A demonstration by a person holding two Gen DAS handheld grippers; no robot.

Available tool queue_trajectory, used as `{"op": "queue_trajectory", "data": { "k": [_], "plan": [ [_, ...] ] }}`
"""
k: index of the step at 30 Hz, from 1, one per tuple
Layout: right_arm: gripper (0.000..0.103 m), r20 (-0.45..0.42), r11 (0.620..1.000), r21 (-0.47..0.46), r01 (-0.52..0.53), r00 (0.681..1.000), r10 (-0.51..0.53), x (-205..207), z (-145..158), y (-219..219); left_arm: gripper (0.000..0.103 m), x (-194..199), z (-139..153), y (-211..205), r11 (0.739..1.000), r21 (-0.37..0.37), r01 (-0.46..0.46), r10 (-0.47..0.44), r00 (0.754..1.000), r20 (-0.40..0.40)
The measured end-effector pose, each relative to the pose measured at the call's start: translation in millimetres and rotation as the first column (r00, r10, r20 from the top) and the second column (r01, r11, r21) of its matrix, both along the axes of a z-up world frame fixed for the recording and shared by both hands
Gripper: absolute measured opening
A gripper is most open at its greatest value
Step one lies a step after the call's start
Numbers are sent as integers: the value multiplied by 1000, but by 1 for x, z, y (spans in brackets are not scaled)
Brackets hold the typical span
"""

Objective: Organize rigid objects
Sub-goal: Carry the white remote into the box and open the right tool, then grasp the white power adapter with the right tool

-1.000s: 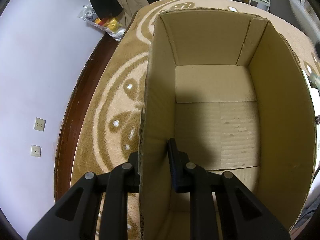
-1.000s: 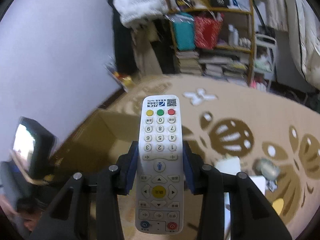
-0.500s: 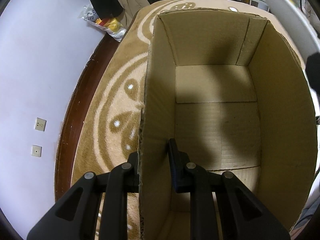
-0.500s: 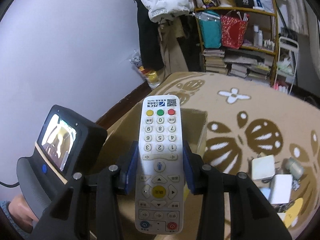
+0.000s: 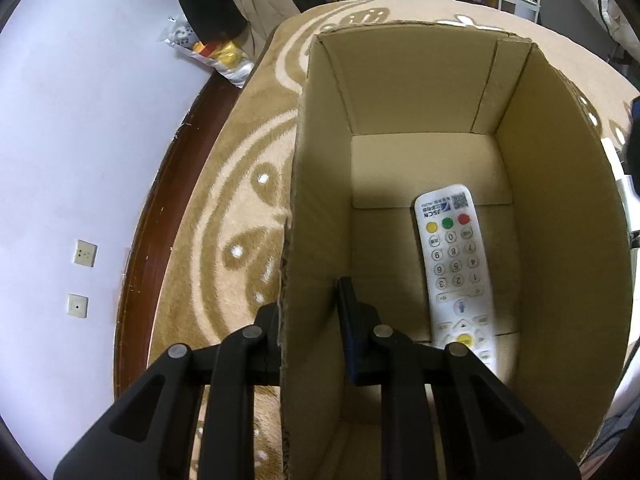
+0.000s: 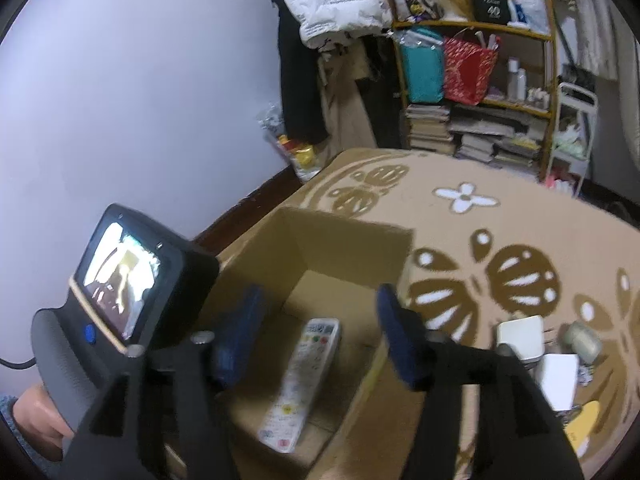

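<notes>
We are spreading the right tongs (image 6: 320, 328); the remote (image 5: 452, 264), released, is now lying in the box (image 5: 560, 200), whose wall the left tongs (image 5: 308, 320) are pinching.

Remote (image 5: 456, 276) bottom end hidden behind left gripper (image 5: 310, 320), right-view remote blurred, btns unreadable.

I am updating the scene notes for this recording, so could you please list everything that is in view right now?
Cardboard box: one, brown, open on the rug.
Remote control: one, white, lying inside the box, buttons up.
Rug: one, tan with brown and white pattern.
White blocks: two, on the rug right of the box.
Bookshelf: one, against the far wall, with books and bags.
Snack bag: one, silvery, by the wall.
Wall sockets: two, cream.
Left gripper: black, clamped on the box's wall.
Right gripper: black, jaws opening above the box, nothing between them.
Hand: one, holding the left gripper.
</notes>
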State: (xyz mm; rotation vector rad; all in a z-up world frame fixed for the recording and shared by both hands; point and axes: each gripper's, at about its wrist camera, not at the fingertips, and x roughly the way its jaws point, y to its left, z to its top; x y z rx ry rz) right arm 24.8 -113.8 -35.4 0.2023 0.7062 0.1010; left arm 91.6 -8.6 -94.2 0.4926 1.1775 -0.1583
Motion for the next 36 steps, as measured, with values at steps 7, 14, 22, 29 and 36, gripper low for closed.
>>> {"op": "queue_trajectory", "data": {
  "k": [7, 14, 22, 29, 36],
  "plan": [
    [103, 18, 996, -38, 81, 997, -80, 2, 8, -24, 20, 0, 0, -2, 1000, 1, -3, 3, 1000, -3],
    [103, -31, 978, -107, 181, 982, -185, 14, 2, -65, 20, 3, -1, -2, 1000, 9, -4, 5, 1000, -7],
    [103, -67, 957, -160, 243, 964, -256, 20, -15, -106, 20, 4, 0, -3, 1000, 9, -2, 2, 1000, -5],
    [100, -117, 955, -183, 234, 959, -258, 29, -50, -121, 20, 3, -1, -3, 1000, 15, 0, 0, 1000, -3],
    [90, -205, 949, -219, 226, 940, -271, 40, -81, -128, 20, 1, -2, -5, 1000, 21, 3, -3, 1000, -6]
  ]
}}
